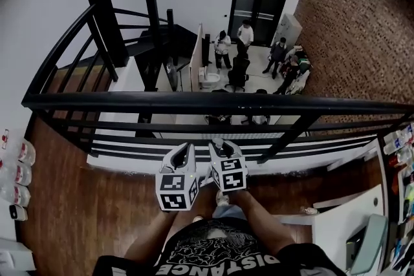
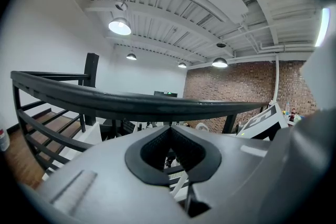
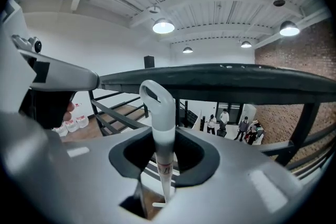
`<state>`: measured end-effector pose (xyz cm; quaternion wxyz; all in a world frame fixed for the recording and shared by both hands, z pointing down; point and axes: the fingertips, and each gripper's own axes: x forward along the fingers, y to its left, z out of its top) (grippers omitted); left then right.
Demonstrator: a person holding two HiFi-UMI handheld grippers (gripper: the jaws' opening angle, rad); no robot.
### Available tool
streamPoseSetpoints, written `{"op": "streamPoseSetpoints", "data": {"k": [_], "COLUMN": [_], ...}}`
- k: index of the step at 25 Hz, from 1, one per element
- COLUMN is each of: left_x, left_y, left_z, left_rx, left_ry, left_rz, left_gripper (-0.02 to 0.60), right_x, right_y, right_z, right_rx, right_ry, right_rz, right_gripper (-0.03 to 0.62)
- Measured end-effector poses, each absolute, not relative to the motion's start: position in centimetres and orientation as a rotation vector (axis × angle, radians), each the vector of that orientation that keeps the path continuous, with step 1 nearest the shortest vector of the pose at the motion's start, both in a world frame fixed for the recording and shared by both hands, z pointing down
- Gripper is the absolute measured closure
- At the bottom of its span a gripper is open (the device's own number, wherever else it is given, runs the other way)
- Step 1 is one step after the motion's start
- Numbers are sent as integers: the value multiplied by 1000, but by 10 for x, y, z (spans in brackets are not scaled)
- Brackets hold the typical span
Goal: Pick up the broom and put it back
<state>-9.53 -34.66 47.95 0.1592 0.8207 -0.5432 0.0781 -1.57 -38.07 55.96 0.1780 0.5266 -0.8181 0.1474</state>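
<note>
The broom shows only as its white handle (image 3: 163, 128) with a loop at the top, standing upright in the right gripper view. My right gripper (image 3: 163, 136) is shut on that handle just below the loop. In the head view both grippers hang side by side close to the black railing (image 1: 194, 102): the left gripper (image 1: 183, 153) and the right gripper (image 1: 223, 147), each with its marker cube. The left gripper (image 2: 170, 128) has its jaw tips touching with nothing between them. The broom's head is hidden.
The railing runs across just ahead of both grippers, with a drop to a lower floor where several people (image 1: 223, 48) stand. A black staircase (image 1: 139, 35) descends at the left. Bottles (image 1: 19, 165) line the left wall; a white counter (image 1: 343, 216) stands at the right.
</note>
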Motion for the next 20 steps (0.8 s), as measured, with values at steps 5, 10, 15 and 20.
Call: {"op": "streamPoseSetpoints", "data": {"k": [5,10,15,20], "left_x": [-90,-91,-93,-91], "left_y": [-356,-367,-376,-385], "left_z": [479,482,484,488], "left_rx": [2354,2349,2339,2329], "left_ry": [-1546,-1553,-1558,-1553], "left_rz": [239,252,263,276], "left_gripper": [577,577,577,577], "right_x": [-24,-28,-30,-26], "right_y": [-392,-402,-419,-437], "right_z": [570,579,579,580], "right_rx": [1470,1452,1463,1471], "right_ry": [-2311,-2312,-2317,-2315], "right_rz": [425,442,442,442], "right_gripper": [500,500,500,500]}}
